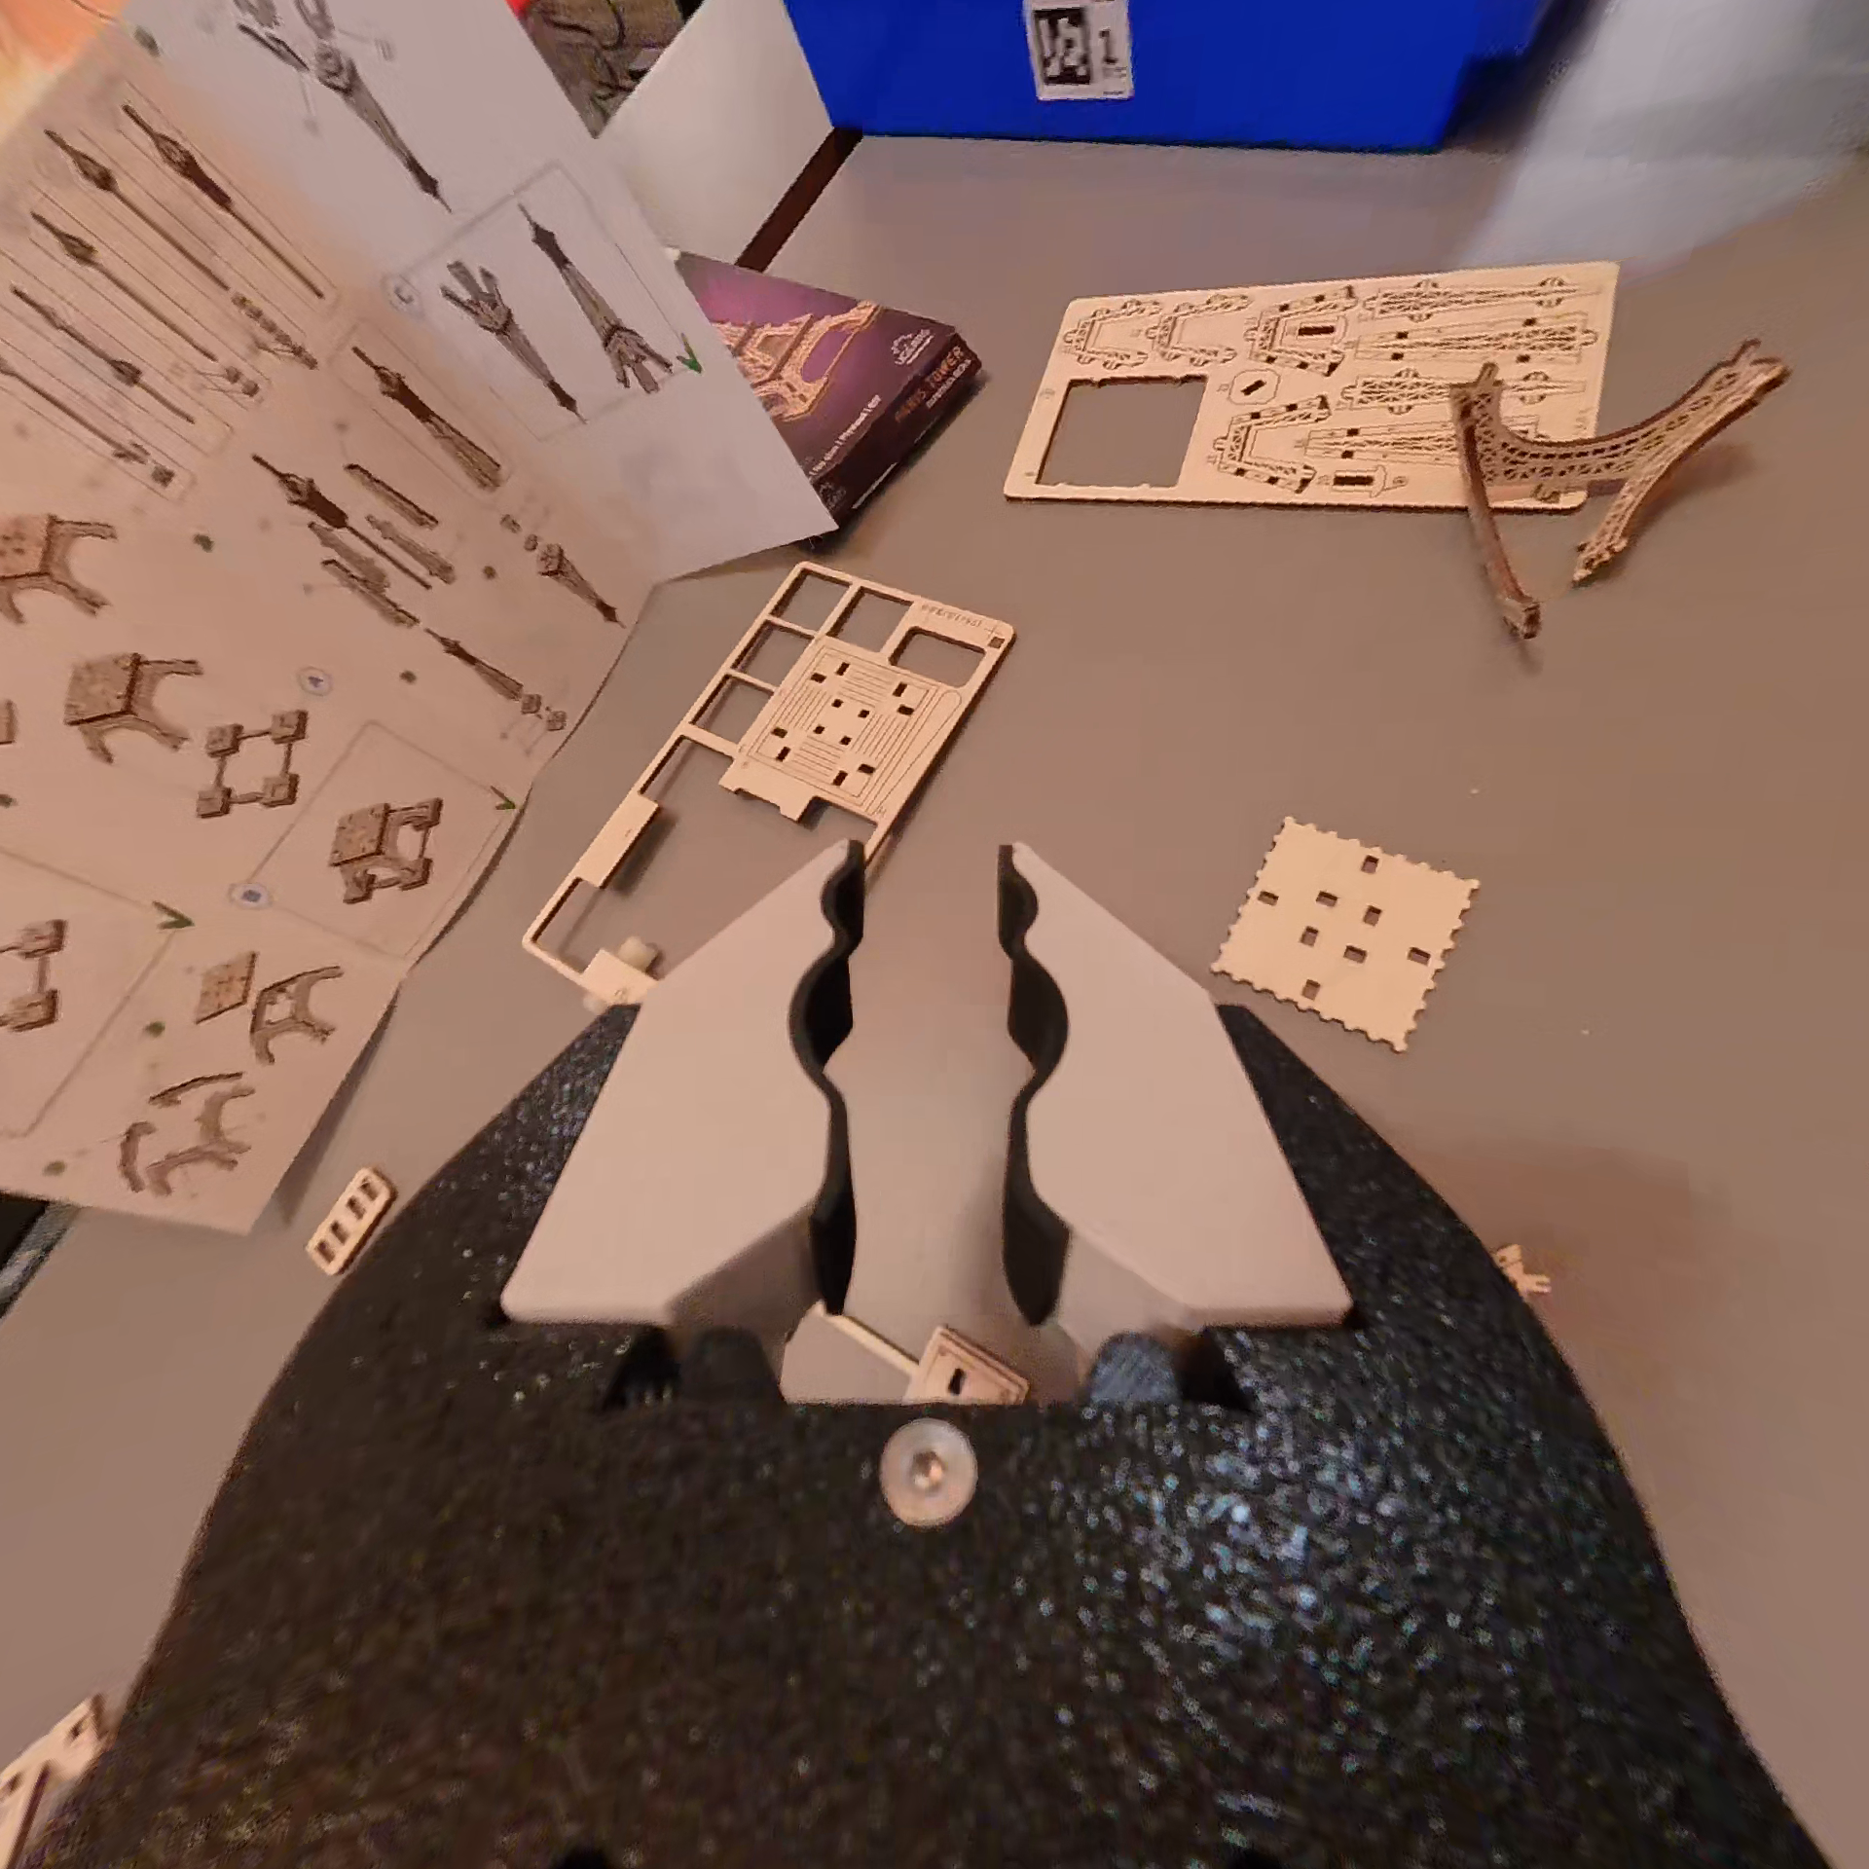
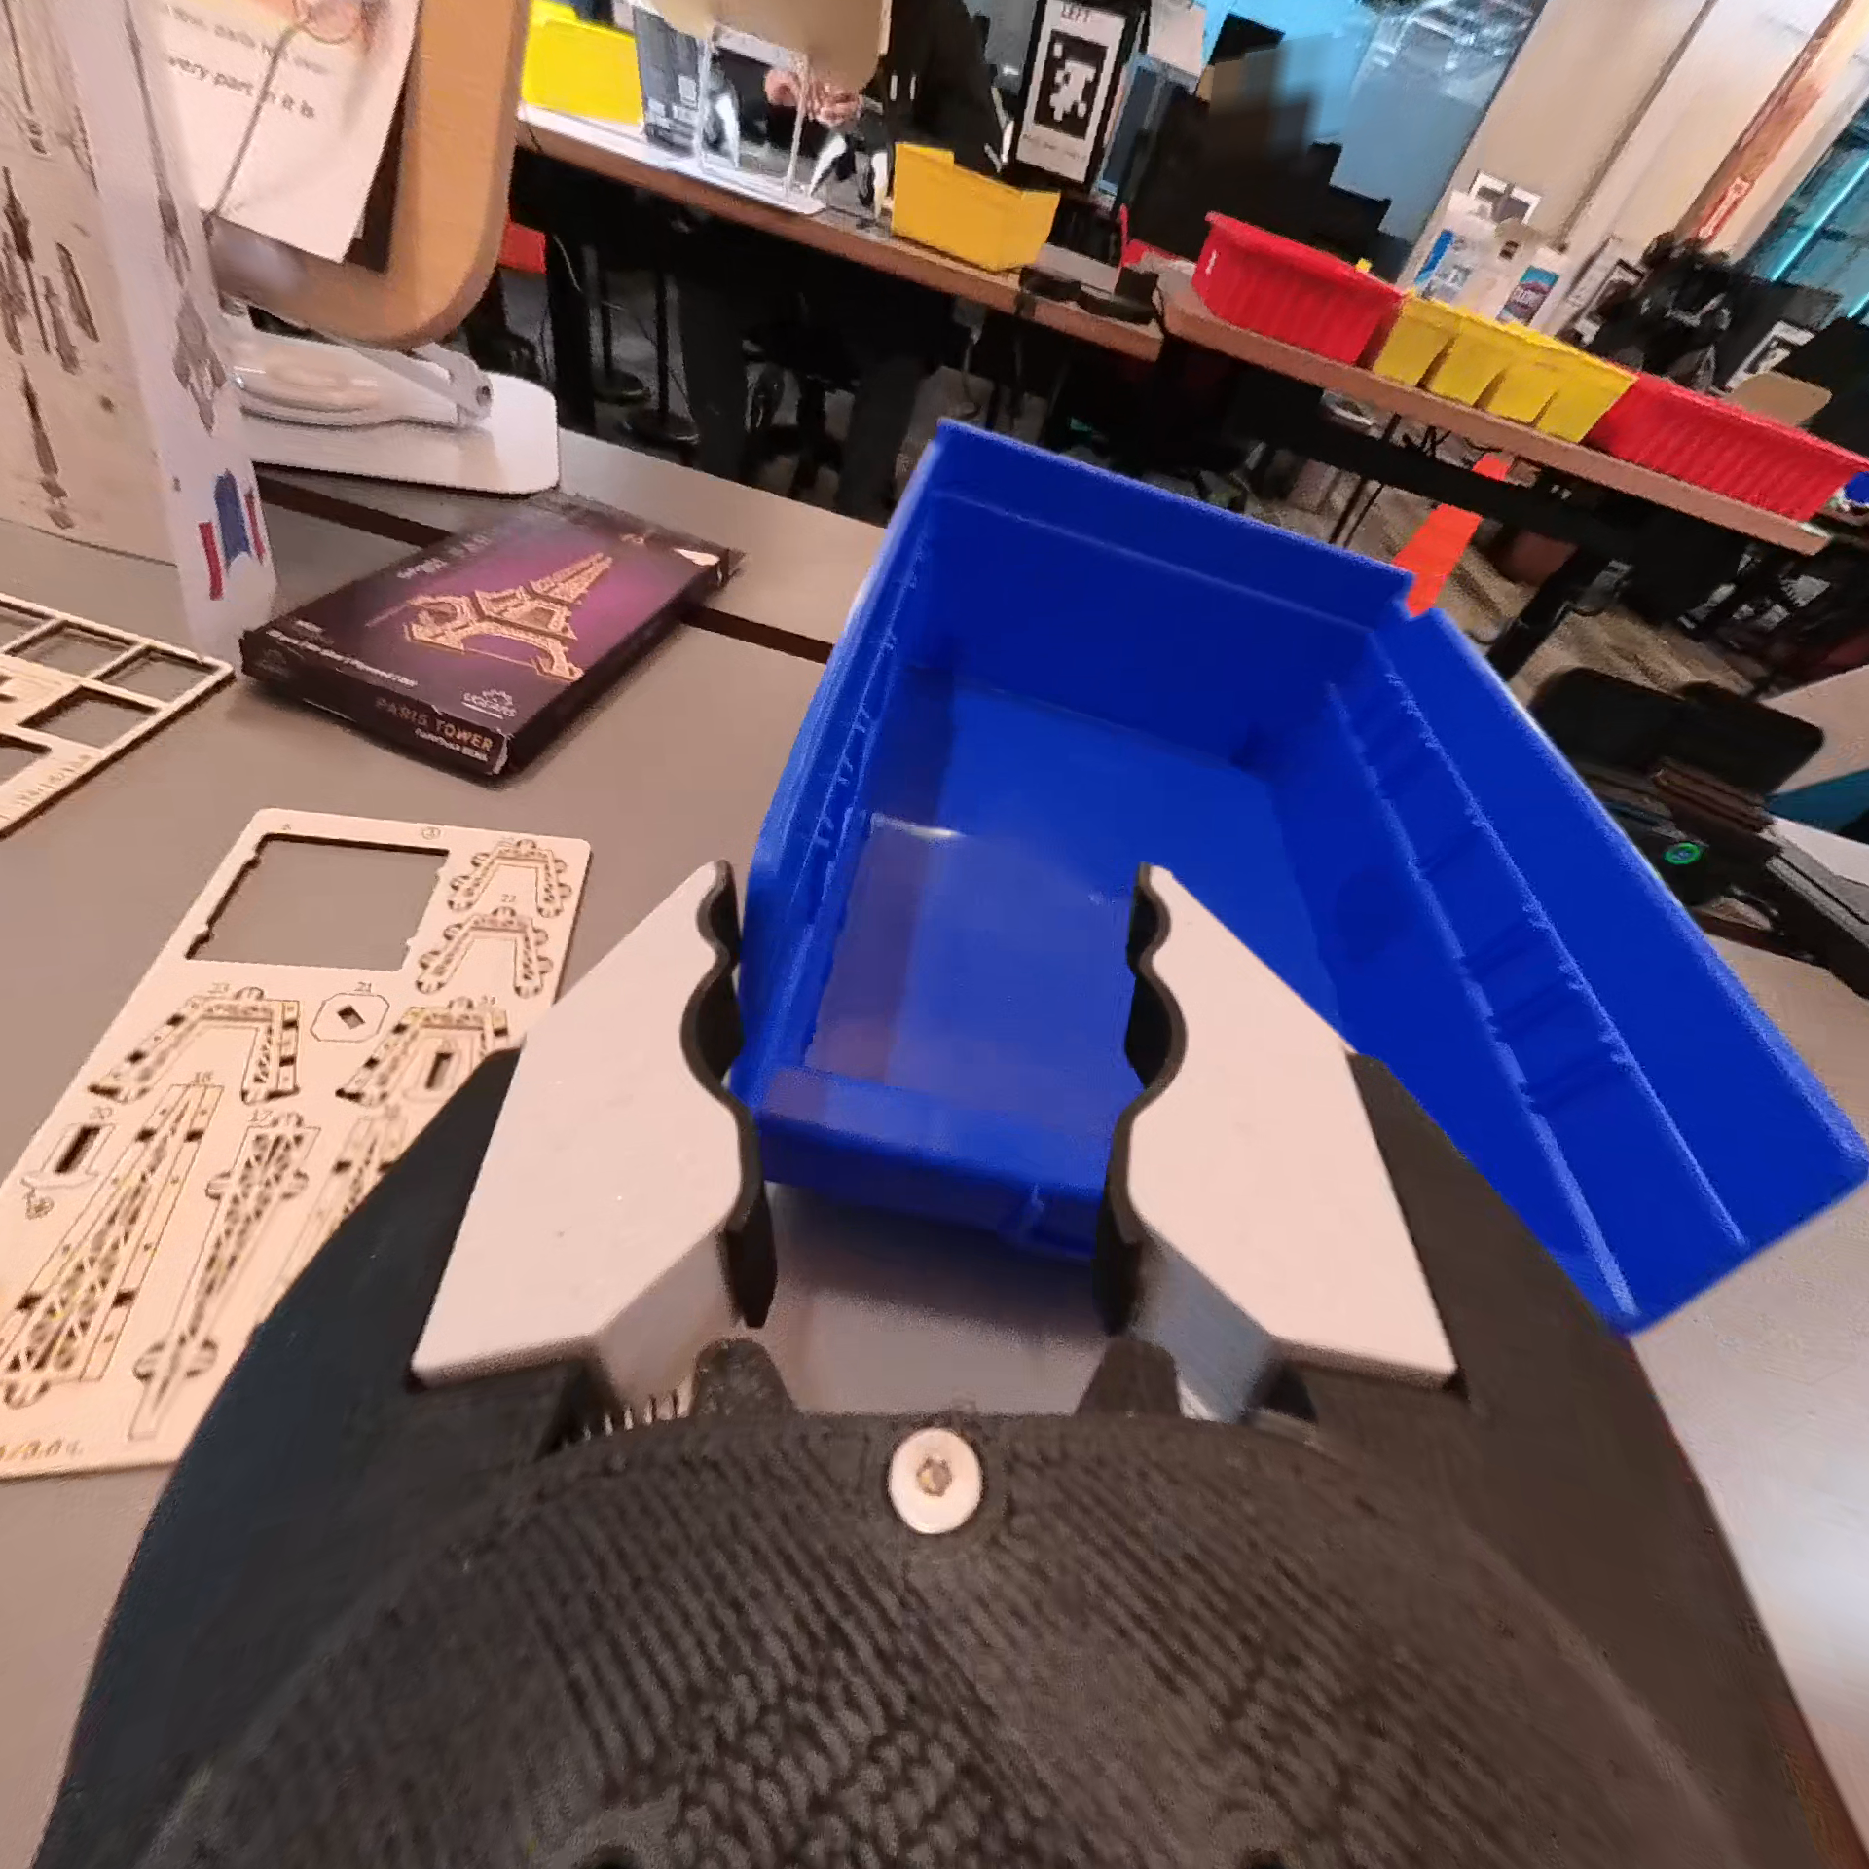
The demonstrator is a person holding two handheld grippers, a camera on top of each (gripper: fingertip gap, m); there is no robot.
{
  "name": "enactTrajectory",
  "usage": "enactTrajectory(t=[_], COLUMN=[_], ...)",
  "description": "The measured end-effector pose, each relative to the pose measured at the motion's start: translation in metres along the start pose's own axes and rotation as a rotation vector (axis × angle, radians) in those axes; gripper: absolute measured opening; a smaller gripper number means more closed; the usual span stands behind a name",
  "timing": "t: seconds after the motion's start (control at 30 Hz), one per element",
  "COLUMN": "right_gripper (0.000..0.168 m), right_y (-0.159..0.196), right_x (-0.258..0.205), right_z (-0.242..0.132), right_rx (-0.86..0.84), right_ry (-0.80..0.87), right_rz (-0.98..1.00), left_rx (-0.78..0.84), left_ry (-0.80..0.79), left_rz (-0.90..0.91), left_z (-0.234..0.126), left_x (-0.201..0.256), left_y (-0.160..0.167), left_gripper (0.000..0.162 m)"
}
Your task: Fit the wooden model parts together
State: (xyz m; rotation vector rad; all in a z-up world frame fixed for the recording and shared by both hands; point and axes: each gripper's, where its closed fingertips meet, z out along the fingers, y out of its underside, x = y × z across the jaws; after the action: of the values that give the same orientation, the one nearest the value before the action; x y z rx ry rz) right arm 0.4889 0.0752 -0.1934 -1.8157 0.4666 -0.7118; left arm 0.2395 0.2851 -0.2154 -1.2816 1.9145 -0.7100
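Note:
My left gripper point(image 1: 930, 860) is open and empty above the grey table. Just ahead of it lies a partly emptied wooden sheet point(image 1: 799, 748) with a slotted square plate still in it. A loose scalloped square plate point(image 1: 1345, 936) lies to its right. A larger wooden parts sheet point(image 1: 1305, 389) lies farther off, with an assembled pair of arched tower legs point(image 1: 1578, 455) standing on its right end. My right gripper point(image 2: 936, 880) is open and empty, held over the near end of a blue bin point(image 2: 1163, 809). The larger sheet also shows in the right wrist view point(image 2: 273, 1092).
Folded instruction sheets point(image 1: 253, 607) stand at the left. The dark kit box point(image 1: 850, 374) lies behind them, also seen in the right wrist view point(image 2: 485, 637). Small loose wooden pieces point(image 1: 349, 1219) lie near the left gripper. The blue bin point(image 1: 1163, 61) stands at the table's far edge. There is about 35 cm between the tips of the two grippers. To reach the loose scalloped square plate point(image 1: 1345, 936) in a straight line is about 9 cm for my left fingers, about 30 cm for my right.

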Motion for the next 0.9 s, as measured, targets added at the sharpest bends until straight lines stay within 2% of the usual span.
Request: enactTrajectory(t=[0.13,0.2,0.3,0.47,0.5,0.53,0.6,0.73,0.83,0.87,0.9], right_gripper=[0.07,0.071,0.061,0.032,0.023,0.007,0.001,0.002,0.002,0.002,0.002], right_y=[0.009,0.011,0.004,0.013,0.015,0.014,0.011,0.007,0.006,0.005,0.005], right_x=[0.015,0.014,0.01,-0.004,-0.005,-0.01,-0.015,-0.024,-0.021,-0.021,-0.02], right_z=[-0.012,-0.016,-0.018,-0.006,-0.004,-0.003,0.001,0.011,0.018,0.019,0.019], right_rx=[0.003,0.003,0.055,0.004,-0.002,0.013,0.043,0.068,0.057,0.057,0.064], right_ry=[0.018,-0.015,-0.045,-0.045,-0.037,-0.054,-0.044,-0.041,-0.022,-0.019,-0.01], right_rz=[-0.006,-0.01,0.023,-0.019,-0.044,-0.056,-0.046,-0.126,-0.103,-0.099,-0.104], left_rx=[-0.032,-0.06,-0.094,-0.112,-0.11,-0.108,-0.11,-0.105,-0.108,-0.1,-0.091], left_ry=[-0.081,-0.094,-0.111,-0.149,-0.161,-0.171,-0.186,-0.175,-0.133,-0.104,-0.069], left_rz=[-0.043,-0.102,-0.174,-0.301,-0.326,-0.348,-0.377,-0.394,-0.411,-0.424,-0.433], left_z=[-0.016,-0.025,-0.04,-0.063,-0.066,-0.069,-0.071,-0.065,-0.045,-0.033,-0.02], left_x=[-0.011,-0.014,-0.012,-0.009,-0.01,-0.011,-0.013,-0.009,0.003,0.01,0.019], left_y=[0.016,0.034,0.065,0.104,0.109,0.113,0.117,0.108,0.078,0.059,0.037], left_gripper=[0.023,0.023,0.023,0.022,0.021,0.021,0.021,0.021,0.022,0.03,0.047])
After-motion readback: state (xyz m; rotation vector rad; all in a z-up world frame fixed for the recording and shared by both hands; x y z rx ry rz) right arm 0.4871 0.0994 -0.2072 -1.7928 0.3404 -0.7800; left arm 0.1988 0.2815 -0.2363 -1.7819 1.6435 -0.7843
